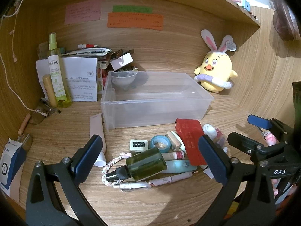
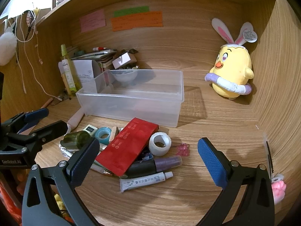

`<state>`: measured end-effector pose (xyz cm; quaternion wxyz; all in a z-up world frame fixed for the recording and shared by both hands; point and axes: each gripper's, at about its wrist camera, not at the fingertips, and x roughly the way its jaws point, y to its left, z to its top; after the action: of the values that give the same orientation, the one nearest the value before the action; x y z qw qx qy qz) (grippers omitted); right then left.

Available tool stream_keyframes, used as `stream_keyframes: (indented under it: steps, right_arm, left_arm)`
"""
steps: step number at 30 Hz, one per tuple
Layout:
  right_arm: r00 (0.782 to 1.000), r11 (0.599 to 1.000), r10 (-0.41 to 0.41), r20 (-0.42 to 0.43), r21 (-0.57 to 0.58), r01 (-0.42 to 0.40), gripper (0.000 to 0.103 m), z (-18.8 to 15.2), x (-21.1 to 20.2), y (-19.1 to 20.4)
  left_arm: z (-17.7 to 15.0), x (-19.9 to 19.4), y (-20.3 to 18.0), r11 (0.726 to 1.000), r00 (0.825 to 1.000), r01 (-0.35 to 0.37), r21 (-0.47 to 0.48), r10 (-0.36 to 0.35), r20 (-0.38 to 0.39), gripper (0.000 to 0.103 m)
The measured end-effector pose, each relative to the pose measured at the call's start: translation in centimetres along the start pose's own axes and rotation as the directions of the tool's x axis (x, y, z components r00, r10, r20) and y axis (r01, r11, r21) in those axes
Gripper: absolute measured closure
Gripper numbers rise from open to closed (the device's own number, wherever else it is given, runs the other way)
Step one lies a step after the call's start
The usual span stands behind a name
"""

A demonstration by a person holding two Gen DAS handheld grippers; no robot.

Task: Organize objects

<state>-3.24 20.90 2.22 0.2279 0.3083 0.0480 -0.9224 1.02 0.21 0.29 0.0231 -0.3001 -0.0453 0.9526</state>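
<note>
A clear plastic bin stands mid-desk with only a small clear bowl at its back left. In front of it lies a pile: a green spray bottle, a red packet, blue tape, a mahjong tile, a braided cord, pens, a white tape roll, a purple marker and a white tube. My left gripper is open just above the green bottle. My right gripper is open over the pile's right side.
A yellow plush chick sits at the back right. Spray bottles, papers and a stack of clutter stand at the back left. A pink tube lies left of the bin. Shelf walls enclose the back and sides.
</note>
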Motion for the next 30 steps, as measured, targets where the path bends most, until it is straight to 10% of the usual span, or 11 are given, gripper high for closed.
stream_keyframes:
  steps: [30]
  right_arm:
    - [0.999, 0.999, 0.029, -0.021, 0.017, -0.029, 0.000, -0.2, 0.9, -0.5]
  left_arm:
    - [-0.7, 0.8, 2.0, 0.999, 0.999, 0.010, -0.044, -0.012, -0.041, 0.000]
